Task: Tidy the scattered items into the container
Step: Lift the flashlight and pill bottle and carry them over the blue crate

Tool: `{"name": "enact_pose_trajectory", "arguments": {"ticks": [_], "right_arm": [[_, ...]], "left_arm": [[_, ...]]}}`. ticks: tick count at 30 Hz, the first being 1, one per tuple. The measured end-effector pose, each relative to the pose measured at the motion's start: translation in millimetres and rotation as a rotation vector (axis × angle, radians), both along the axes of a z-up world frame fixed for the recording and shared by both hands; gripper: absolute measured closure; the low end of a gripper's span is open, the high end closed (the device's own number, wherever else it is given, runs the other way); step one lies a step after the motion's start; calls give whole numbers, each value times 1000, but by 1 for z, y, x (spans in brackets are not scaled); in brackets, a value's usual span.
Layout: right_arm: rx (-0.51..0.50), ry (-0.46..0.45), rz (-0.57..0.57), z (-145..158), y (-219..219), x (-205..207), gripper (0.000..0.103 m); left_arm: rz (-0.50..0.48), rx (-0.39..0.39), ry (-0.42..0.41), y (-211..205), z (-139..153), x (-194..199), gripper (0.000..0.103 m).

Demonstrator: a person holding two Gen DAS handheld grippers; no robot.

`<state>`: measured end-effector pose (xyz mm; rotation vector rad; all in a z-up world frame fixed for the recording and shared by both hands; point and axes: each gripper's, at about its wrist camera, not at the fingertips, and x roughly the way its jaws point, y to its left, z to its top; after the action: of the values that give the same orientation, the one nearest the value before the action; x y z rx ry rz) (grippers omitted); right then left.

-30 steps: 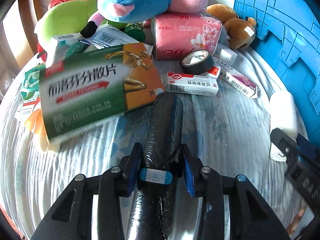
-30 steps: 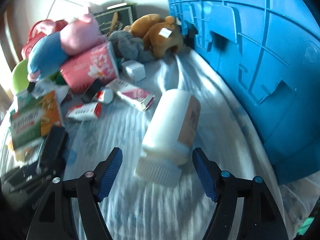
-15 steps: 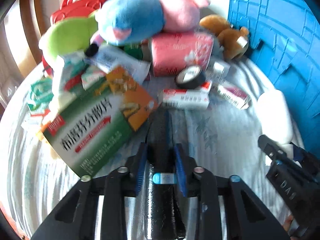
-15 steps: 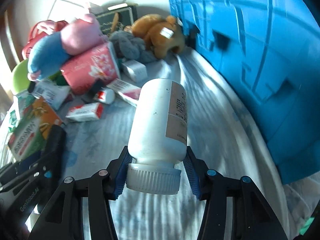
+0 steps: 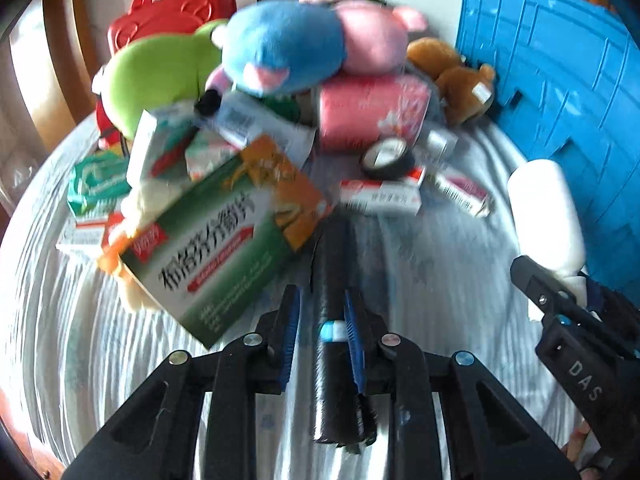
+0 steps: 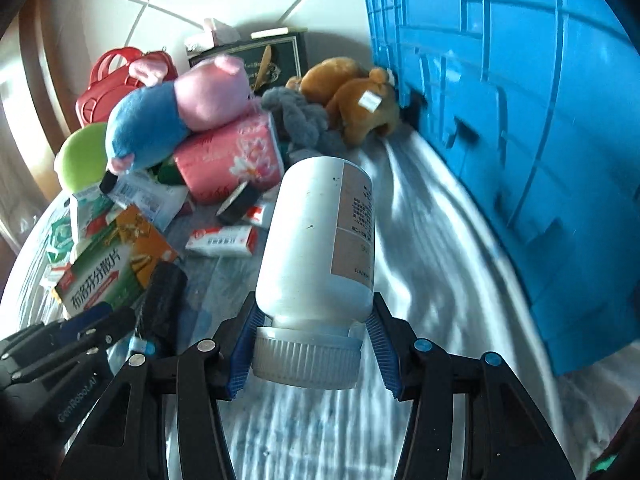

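Two claws are loaded, the left claw (image 5: 320, 330) clenched on a black roll (image 5: 334, 280), the right claw (image 6: 312, 346) grasping a white bottle (image 6: 316, 240); next, carry both into the blue crate (image 6: 520, 120) alongside right.

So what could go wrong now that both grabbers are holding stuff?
The right gripper pinches the white plastic bottle only at its neck, so the heavy body might swing or slip out. The left gripper clamps the thin black roll right beside the big green medicine box, so lifting could knock that box.
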<state>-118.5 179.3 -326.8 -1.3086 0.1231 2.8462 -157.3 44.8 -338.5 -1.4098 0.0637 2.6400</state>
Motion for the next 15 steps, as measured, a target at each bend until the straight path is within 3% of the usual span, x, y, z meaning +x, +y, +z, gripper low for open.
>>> {"name": "enact_pose_trajectory", "arguments": {"ticks": [3, 4, 5, 10, 15], "right_arm": [[-2, -30, 13, -15, -2, 4, 52], [0, -40, 16, -19, -2, 4, 52], [1, -45, 18, -22, -2, 5, 52], [20, -50, 23, -30, -2, 7, 52], [36, -58, 25, -40, -2, 1, 51]], "left_arm": [[-1, -8, 27, 3, -5, 2, 58], [-3, -15, 19, 5, -9, -1, 45], [-3, -20, 11, 7, -14, -3, 41], [-1, -27, -26, 17, -35, -12, 42], [13, -29, -5, 21, -39, -8, 71]]}}
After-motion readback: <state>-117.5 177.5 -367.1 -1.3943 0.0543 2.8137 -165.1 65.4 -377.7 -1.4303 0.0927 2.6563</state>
